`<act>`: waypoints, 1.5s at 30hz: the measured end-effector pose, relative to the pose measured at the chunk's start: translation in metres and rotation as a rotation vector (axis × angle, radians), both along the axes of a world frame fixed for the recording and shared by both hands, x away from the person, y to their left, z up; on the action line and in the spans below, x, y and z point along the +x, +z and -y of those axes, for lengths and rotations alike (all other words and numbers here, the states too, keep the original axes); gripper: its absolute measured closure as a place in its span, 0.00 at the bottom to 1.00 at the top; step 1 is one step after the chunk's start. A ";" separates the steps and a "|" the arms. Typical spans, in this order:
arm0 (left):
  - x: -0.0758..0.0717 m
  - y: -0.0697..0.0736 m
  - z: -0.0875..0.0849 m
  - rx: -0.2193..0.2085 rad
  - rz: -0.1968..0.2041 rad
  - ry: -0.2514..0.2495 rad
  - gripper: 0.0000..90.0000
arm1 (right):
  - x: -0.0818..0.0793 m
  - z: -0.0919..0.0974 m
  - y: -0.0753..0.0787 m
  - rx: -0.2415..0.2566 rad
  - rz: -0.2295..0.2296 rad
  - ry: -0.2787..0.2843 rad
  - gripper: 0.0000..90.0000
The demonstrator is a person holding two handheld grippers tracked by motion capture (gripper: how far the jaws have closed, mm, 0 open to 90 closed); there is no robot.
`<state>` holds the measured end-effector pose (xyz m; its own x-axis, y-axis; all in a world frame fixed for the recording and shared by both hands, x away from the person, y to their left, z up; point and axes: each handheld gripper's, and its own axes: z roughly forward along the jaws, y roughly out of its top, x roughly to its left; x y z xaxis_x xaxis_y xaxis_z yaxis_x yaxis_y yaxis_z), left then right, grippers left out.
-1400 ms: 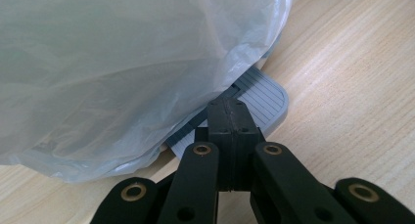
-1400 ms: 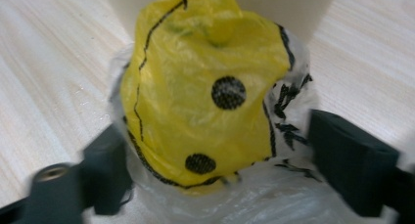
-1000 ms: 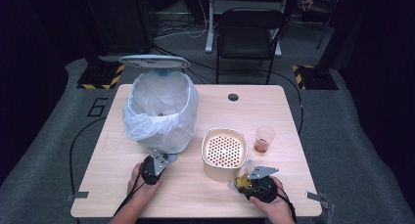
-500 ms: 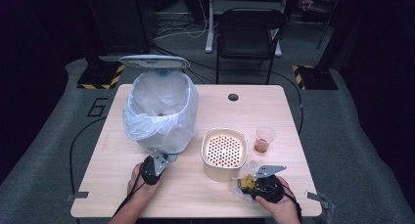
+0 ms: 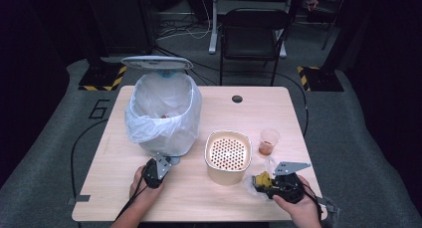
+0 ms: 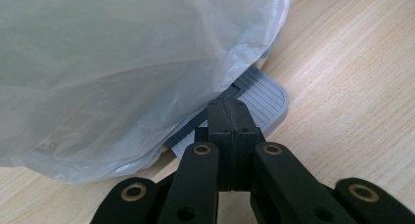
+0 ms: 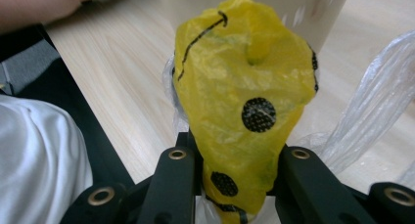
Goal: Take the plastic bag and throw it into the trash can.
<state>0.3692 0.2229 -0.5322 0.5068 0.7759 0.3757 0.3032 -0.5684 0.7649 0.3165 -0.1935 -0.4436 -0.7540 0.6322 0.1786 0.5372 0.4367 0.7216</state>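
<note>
A pedal bin (image 5: 163, 113) lined with a clear plastic bag stands on the left of the wooden table (image 5: 214, 113), its lid (image 5: 157, 62) raised. My left gripper (image 5: 158, 168) is shut, and its tips (image 6: 230, 114) rest on the bin's grey pedal (image 6: 262, 99). My right gripper (image 5: 259, 180) lies near the table's front right, shut on a crumpled yellow wrapper with black dots (image 7: 244, 97). Clear plastic film (image 7: 362, 106) trails beside the wrapper.
A cream perforated container (image 5: 228, 156) stands between the two grippers. A small clear cup with orange liquid (image 5: 268, 141) sits to its right. A black chair (image 5: 254, 31) stands beyond the table's far edge. A white sleeve (image 7: 39, 155) shows in the right gripper view.
My right gripper has drawn back toward the front right edge with the yellow wrapper in it. The left gripper and the bin lid have not moved.
</note>
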 end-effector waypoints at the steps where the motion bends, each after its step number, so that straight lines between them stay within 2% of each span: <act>1: 0.000 0.000 0.000 0.001 -0.001 -0.001 1.00 | 0.000 0.001 0.004 0.007 0.002 0.000 0.84; 3: 0.000 0.000 0.000 0.011 -0.001 -0.003 1.00 | 0.001 0.003 0.012 0.014 0.009 0.001 0.84; 11: 0.000 0.000 0.000 0.004 0.001 -0.001 1.00 | 0.006 0.005 0.037 0.005 0.030 0.005 0.84; 18: 0.000 0.000 0.000 -0.005 -0.002 -0.002 1.00 | 0.012 0.005 0.068 0.005 0.066 0.021 0.83; 28: 0.000 0.000 0.000 -0.003 -0.001 -0.003 1.00 | 0.029 -0.010 0.106 0.007 0.116 0.065 0.83; 36: 0.000 0.000 -0.001 -0.007 -0.004 -0.004 1.00 | 0.039 -0.025 0.117 0.006 0.130 0.091 0.83; 45: 0.000 0.000 -0.001 -0.007 -0.004 -0.004 1.00 | 0.054 -0.042 0.120 0.026 0.134 0.115 0.83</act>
